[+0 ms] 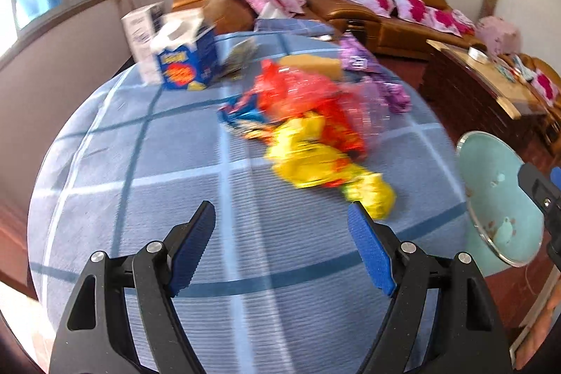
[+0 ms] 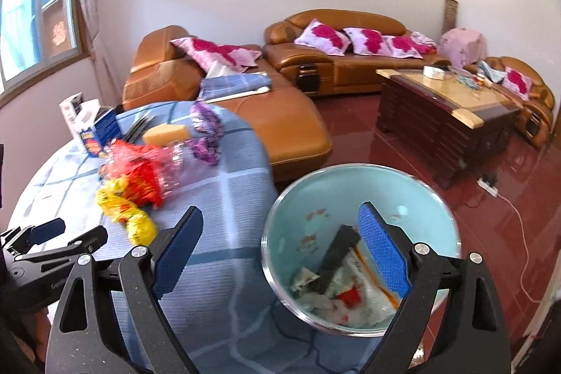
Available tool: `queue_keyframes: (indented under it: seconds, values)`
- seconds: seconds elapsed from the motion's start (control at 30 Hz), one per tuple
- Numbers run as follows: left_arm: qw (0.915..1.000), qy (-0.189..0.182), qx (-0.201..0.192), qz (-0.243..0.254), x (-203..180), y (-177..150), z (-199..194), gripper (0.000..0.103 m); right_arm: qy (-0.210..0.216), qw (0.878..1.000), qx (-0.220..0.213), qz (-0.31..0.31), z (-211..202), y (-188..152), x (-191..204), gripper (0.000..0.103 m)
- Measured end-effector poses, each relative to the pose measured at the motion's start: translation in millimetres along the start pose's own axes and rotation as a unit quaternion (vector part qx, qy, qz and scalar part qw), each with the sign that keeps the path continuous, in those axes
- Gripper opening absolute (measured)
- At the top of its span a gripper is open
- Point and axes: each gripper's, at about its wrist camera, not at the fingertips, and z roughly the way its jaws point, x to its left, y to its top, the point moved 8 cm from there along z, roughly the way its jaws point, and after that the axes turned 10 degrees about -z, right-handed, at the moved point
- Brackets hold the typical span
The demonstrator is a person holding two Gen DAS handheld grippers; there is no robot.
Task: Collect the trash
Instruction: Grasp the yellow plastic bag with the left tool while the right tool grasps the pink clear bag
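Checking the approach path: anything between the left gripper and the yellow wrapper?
Nothing. In the left wrist view only bare blue checked cloth lies between the open left gripper and the yellow wrapper.

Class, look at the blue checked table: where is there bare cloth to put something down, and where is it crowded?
Bare cloth stretches between the left gripper and the blue box, left of the wrappers. Crowded: the wrapper pile mid-table, and the box corner. The bin stands off the table's right edge.
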Motion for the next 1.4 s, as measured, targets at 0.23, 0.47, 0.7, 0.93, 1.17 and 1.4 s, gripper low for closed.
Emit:
queue_keyframes:
  seconds: [0.23,0.47,0.7,0.93,1.17,1.4]
  values:
    - [0.9996,0.011,-0.004,-0.028,23,11,5,0.076,0.025,0.999,-0.001,-0.033,5,9,34,0.082]
    - [0.9993,-0.02,-0.008,-0.032,-1,34,17,0.071,0.025,0.999,0.008,-0.031,12,9,35,0.081]
    - [0.9982,-0.041,0.027,-0.035,-21,35,48,0.054,0.024,0.999,0.016,-0.029,18,7,28,0.078]
    - [0.9994,-0.033,0.01,-0.007,-17,35,42,0.039,0.038,0.999,0.026,-0.025,31,9,34,0.076]
    - [0.9989,-0.03,-0.01,-0.034,27,39,12,0.039,0.071,0.997,0.031,-0.025,52,24,53,0.074]
    - [0.9966,0.017,-0.033,-0.074,80,52,-1,0.039,0.126,0.99,0.052,-0.034,91,36,84,0.074]
